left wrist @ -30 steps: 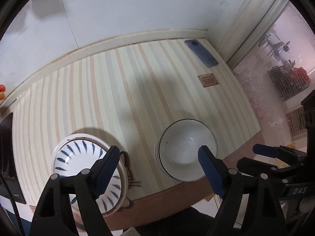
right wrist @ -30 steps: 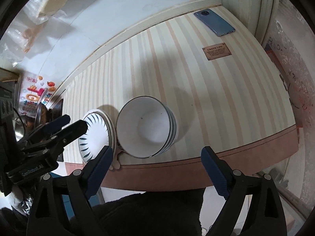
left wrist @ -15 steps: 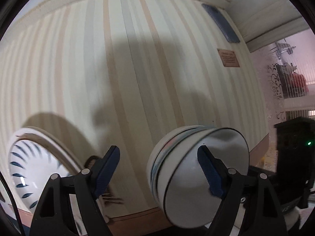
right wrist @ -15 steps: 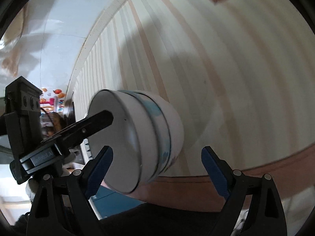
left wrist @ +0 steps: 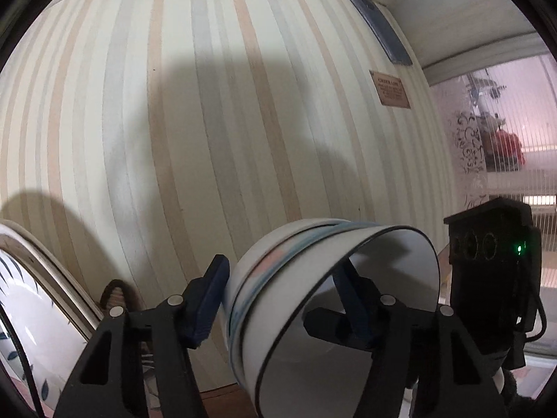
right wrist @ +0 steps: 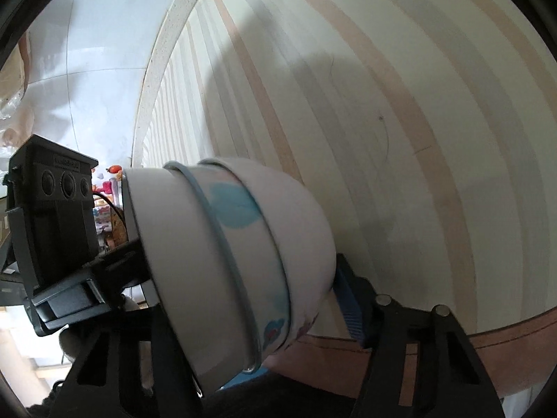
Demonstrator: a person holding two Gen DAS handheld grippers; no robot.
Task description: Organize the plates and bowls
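A stack of bowls point(left wrist: 334, 299) is gripped from both sides at once. In the left wrist view, the left gripper point(left wrist: 282, 299) is seen with its jaws having just been closing: one blue pad is pressed to the outside of the stack and the other finger point(left wrist: 351, 299) lies inside the top bowl, so the wall is pinched between them. In the right wrist view, the right gripper point(right wrist: 243, 296) is likewise seen after closing; its far pad point(right wrist: 350, 301) is set against the lowest bowl's outer wall, while the near finger is hidden behind the stack. The stack is located near the front edge of the striped desk point(left wrist: 209, 122); whether it is lifted off the cloth cannot be told.

Only the left view shows a leaf-patterned plate point(left wrist: 24, 313) at the left, a phone point(left wrist: 379, 28) and a small brown label point(left wrist: 391, 88) far back. Only the right view shows the bowls' outer sides point(right wrist: 236, 254), three nested, with blue and pink markings, and the brown desk border point(right wrist: 487, 345).
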